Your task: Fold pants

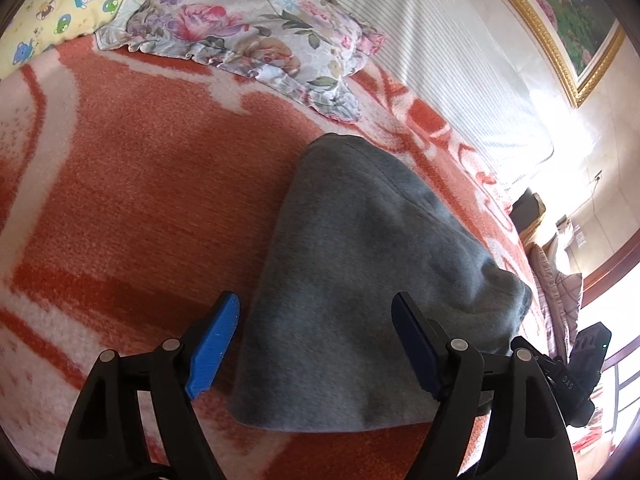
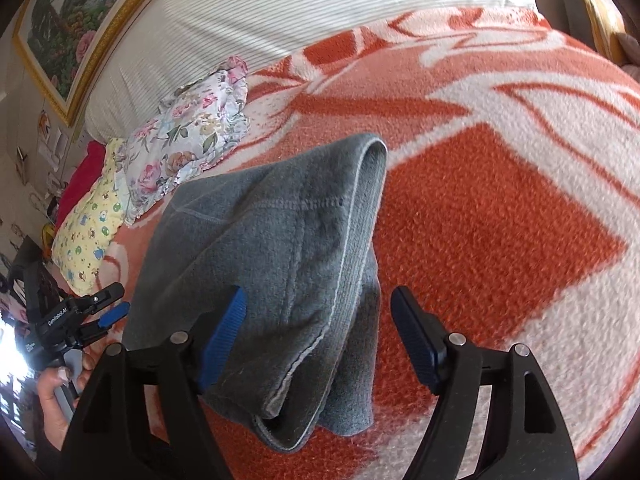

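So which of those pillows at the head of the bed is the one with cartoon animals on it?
The yellow pillow, at the far corner. The floral pillow beside it has a frilled edge and big pink flowers, and lies nearer the grey pants.

We see an orange-and-white patterned blanket (image 1: pixel 140 168) covering the bed, a floral pillow (image 1: pixel 248 28) and a yellow cartoon-print pillow (image 1: pixel 60 8) at its far side, a striped white headboard (image 2: pixel 280 8) behind, and a gold-framed painting (image 2: pixel 76 28) on the wall.

"GenRobot.AI" stands on the left gripper (image 2: pixel 114 312); "DAS" on the right gripper (image 1: pixel 560 364).
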Demonstrator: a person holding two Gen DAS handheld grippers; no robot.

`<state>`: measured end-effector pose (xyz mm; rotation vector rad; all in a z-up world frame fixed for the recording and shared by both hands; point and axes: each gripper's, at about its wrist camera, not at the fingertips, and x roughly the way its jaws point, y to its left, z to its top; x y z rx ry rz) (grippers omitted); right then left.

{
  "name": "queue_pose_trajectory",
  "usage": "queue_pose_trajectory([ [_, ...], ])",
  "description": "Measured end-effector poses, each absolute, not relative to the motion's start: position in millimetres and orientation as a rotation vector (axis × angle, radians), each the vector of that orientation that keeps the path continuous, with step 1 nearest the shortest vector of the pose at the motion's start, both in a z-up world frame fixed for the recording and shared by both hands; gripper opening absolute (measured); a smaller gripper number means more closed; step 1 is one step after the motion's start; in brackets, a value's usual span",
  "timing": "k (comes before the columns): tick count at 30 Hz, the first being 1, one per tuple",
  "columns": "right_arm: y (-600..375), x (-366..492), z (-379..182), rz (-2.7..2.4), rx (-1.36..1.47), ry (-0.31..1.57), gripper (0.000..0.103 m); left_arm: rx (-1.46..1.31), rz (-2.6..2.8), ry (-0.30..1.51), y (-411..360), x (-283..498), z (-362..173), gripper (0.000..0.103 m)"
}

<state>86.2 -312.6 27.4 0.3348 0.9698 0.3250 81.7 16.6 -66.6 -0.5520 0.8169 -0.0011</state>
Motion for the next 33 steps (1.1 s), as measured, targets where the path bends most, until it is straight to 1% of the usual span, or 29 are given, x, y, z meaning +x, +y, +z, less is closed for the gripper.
queue_pose_trajectory([
  [3, -314, 89, 21, 0.333, 0.377, 0.986, 0.078, -0.548, -0.005, 0.839, 21, 91, -75, 0.080],
  [5, -312, 92, 18, 0.332, 0.383, 0.990, 0.084, -0.556, -0.013, 0.864, 23, 98, -81, 0.080],
  [7, -310, 94, 15, 0.333, 0.389, 0.991, 0.085, -0.568, -0.034, 0.891, 24, 107, -87, 0.080],
  [11, -307, 97, 6, 0.349, 0.412, 0.995, 0.086, -0.603, -0.091, 0.934, 21, 124, -97, 0.081],
  [15, -303, 102, 5, 0.365, 0.399, 0.980, 0.086, -0.603, -0.156, 0.954, 11, 143, -102, 0.084],
  [20, -300, 109, 1, 0.381, 0.422, 0.978, 0.086, -0.658, -0.185, 0.928, 3, 155, -104, 0.084],
  [21, -299, 108, 0, 0.381, 0.420, 0.971, 0.086, -0.670, -0.201, 0.922, 1, 156, -104, 0.080],
  [22, -298, 107, -1, 0.380, 0.417, 0.963, 0.085, -0.671, -0.220, 0.914, -2, 155, -103, 0.071],
  [23, -297, 106, -1, 0.379, 0.413, 0.958, 0.083, -0.662, -0.228, 0.912, -4, 153, -102, 0.067],
  [24, -296, 105, 0, 0.375, 0.403, 0.955, 0.080, -0.648, -0.230, 0.911, -7, 152, -103, 0.057],
  [25, -296, 105, 0, 0.372, 0.395, 0.954, 0.075, -0.641, -0.228, 0.908, -8, 150, -103, 0.048],
  [26, -296, 104, 0, 0.368, 0.390, 0.957, 0.070, -0.650, -0.228, 0.902, -7, 148, -104, 0.044],
  [27, -295, 104, 1, 0.369, 0.385, 0.960, 0.067, -0.661, -0.231, 0.897, -6, 145, -104, 0.039],
  [28, -295, 104, 2, 0.369, 0.380, 0.960, 0.061, -0.680, -0.234, 0.889, -4, 143, -104, 0.034],
  [30, -294, 101, 7, 0.371, 0.377, 0.956, 0.055, -0.699, -0.237, 0.870, 0, 136, -101, 0.027],
  [32, -292, 97, 12, 0.371, 0.371, 0.947, 0.048, -0.704, -0.239, 0.843, 2, 128, -95, 0.024],
  [33, -290, 96, 15, 0.372, 0.366, 0.942, 0.046, -0.703, -0.240, 0.836, 3, 125, -92, 0.021],
])
